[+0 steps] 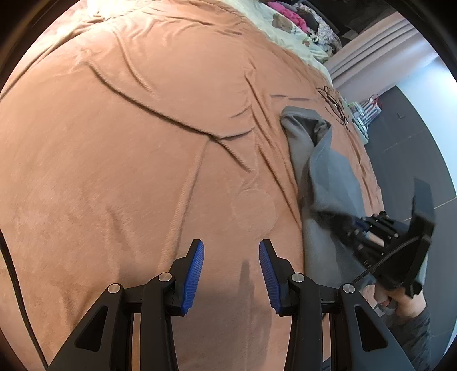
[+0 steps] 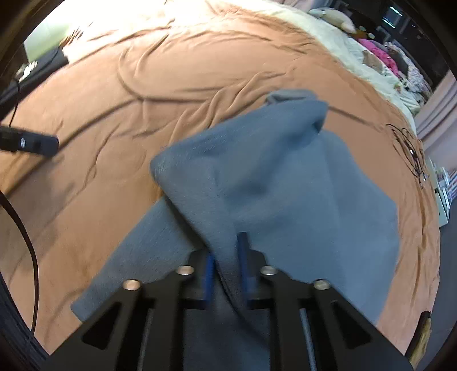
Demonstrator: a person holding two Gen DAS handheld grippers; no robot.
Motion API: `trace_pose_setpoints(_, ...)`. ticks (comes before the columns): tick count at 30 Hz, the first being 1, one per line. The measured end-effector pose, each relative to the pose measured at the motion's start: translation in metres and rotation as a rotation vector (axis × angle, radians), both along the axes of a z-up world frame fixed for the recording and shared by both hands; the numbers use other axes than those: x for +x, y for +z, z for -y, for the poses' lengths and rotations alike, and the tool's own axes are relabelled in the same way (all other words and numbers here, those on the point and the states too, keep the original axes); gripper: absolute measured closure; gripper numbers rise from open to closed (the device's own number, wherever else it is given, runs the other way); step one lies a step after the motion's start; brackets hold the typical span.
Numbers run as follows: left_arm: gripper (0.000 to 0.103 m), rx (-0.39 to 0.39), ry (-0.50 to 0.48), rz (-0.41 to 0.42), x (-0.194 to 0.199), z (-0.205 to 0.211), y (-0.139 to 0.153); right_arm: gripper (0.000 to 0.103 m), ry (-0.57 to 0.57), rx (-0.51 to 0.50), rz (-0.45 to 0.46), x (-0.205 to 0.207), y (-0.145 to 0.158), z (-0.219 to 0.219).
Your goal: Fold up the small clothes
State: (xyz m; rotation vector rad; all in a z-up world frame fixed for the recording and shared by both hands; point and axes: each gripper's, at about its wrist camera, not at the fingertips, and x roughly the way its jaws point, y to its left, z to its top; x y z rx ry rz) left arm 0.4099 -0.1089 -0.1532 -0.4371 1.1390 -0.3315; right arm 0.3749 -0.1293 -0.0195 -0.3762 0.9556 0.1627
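Two handheld grippers work over a rust-brown fleece bedspread (image 1: 142, 142). The right gripper (image 2: 227, 256) pinches the near edge of a soft grey garment (image 2: 285, 185) (crumpled, lying near the bed's edge); the left gripper (image 1: 231, 265) hovers empty, jaws parted. Spreading looks underway; next, the left likely needs a second edge.

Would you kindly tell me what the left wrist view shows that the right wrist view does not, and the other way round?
Only the left wrist view shows the left gripper, open above bare blanket, and the person's hand holding the right gripper's handle. Only the right wrist view shows the right gripper shut on a fold of the grey garment, and a black device at the left. Both show the garment, the orange blanket and the pile of clothes beyond.
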Motion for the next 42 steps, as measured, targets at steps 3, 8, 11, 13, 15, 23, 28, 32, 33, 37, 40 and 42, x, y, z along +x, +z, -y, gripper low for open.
trace_pose_setpoints(3,0.061,0.008,-0.013,0.006,0.007,0.01,0.005,0.097,-0.028,0.059,0.047,0.0,0.022,0.019)
trace_pose_setpoints(8,0.06,0.024,-0.046,0.014,0.024,0.032,0.013,0.097,-0.077,0.148,0.104,-0.004,0.051,0.052)
trace_pose_setpoints(11,0.061,0.027,-0.062,0.02,0.037,0.045,0.018,0.097,-0.111,0.193,0.132,-0.003,0.064,0.074)
trace_pose_setpoints(13,0.06,0.036,-0.08,0.025,0.044,0.052,0.02,0.098,-0.132,0.211,0.149,-0.001,0.067,0.087)
trace_pose_setpoints(15,0.061,0.058,-0.103,0.029,0.053,0.061,0.022,0.098,-0.16,0.228,0.16,0.0,0.068,0.101)
trace_pose_setpoints(23,0.06,0.084,-0.165,0.04,0.088,0.091,0.024,0.098,-0.276,0.306,0.142,0.018,0.053,0.158)
trace_pose_setpoints(28,0.06,0.116,-0.197,0.034,0.108,0.106,0.018,0.098,-0.327,0.345,0.101,0.044,0.039,0.182)
trace_pose_setpoints(32,0.06,0.122,-0.206,0.038,0.121,0.113,0.014,0.098,-0.414,0.397,0.075,0.056,0.023,0.206)
trace_pose_setpoints(33,0.06,0.119,-0.206,0.038,0.123,0.114,0.013,0.098,-0.445,0.409,0.067,0.059,0.017,0.211)
trace_pose_setpoints(37,0.06,0.121,-0.217,0.033,0.131,0.119,0.006,0.092,-0.559,0.387,0.047,0.066,0.004,0.222)
trace_pose_setpoints(40,0.06,0.117,-0.22,0.026,0.138,0.124,0.002,0.087,-0.585,0.451,0.058,0.062,0.009,0.231)
trace_pose_setpoints(42,0.06,0.116,-0.219,0.032,0.142,0.126,0.002,0.078,-0.581,0.474,0.068,0.06,0.014,0.233)
